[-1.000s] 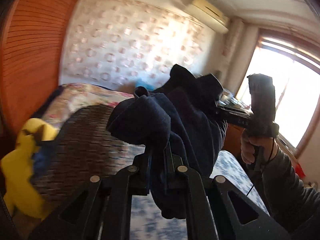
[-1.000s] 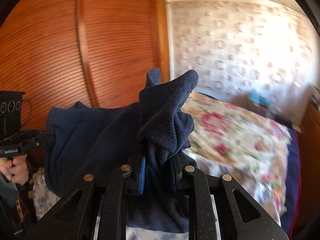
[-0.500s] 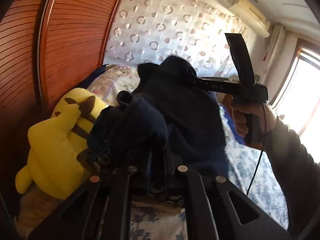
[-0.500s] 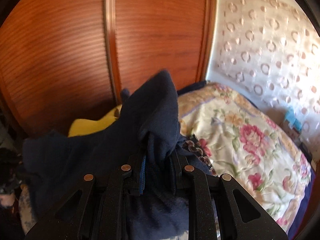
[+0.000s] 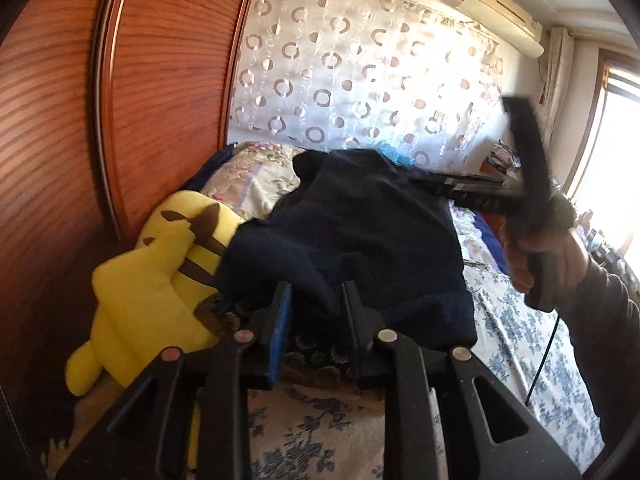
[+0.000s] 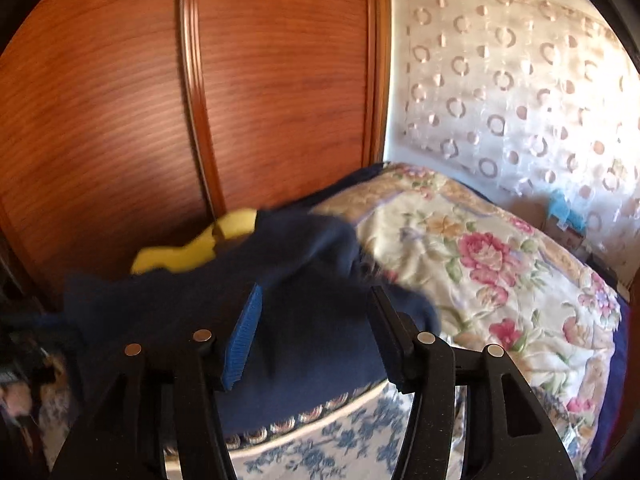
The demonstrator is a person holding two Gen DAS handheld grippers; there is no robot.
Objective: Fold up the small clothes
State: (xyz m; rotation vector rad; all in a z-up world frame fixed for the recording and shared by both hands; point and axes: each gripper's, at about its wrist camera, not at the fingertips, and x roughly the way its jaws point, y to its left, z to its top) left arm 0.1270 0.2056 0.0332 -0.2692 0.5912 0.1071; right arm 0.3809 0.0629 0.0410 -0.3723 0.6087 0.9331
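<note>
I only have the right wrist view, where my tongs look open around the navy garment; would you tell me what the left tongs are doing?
Observer: The left tongs are open, with their fingers apart at the near edge of the navy garment.
Operator: Thank you. What is the yellow patch behind the cloth?
Observer: It is a yellow plush toy with brown stripes. It lies against the wooden wardrobe, just left of the garment.

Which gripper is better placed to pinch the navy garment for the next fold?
Probably left. The left gripper has a bunched ridge of the navy garment between its part-open jaws; the right gripper gapes wide over flat fabric.
</note>
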